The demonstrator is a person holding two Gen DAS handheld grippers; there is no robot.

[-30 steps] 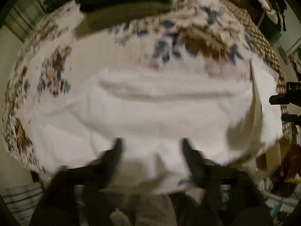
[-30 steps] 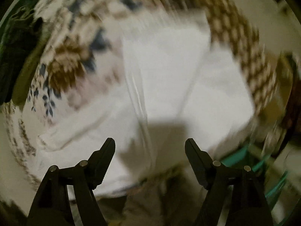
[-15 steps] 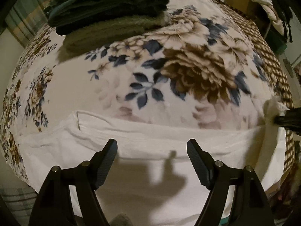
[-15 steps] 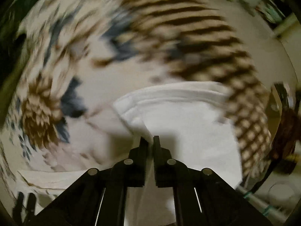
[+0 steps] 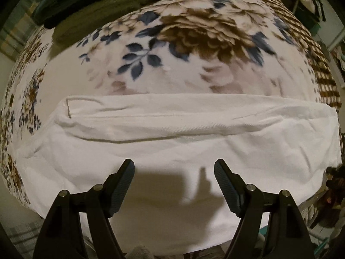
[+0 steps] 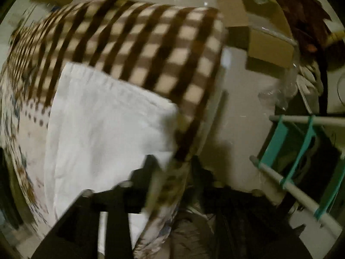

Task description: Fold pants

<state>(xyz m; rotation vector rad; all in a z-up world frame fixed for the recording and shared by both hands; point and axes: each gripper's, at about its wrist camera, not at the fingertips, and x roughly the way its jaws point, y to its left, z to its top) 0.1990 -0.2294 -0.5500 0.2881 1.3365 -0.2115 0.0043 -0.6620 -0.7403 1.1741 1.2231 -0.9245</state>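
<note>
White pants lie folded lengthwise across a floral blanket, one layer lapped over the other. My left gripper is open and empty, just above the near part of the pants. In the right wrist view the pants' end lies by the blanket's brown checked border. My right gripper is blurred; its fingers stand apart at the bed's corner, holding nothing.
A stack of folded dark green and olive clothes sits at the blanket's far left. Cardboard boxes and a teal-and-grey rack stand on the floor right of the bed.
My right gripper was shut on the pants' edge half a second ago; it has let go, opened and swung right to the bed's corner. The pants now lie flat. My left gripper stayed open.
</note>
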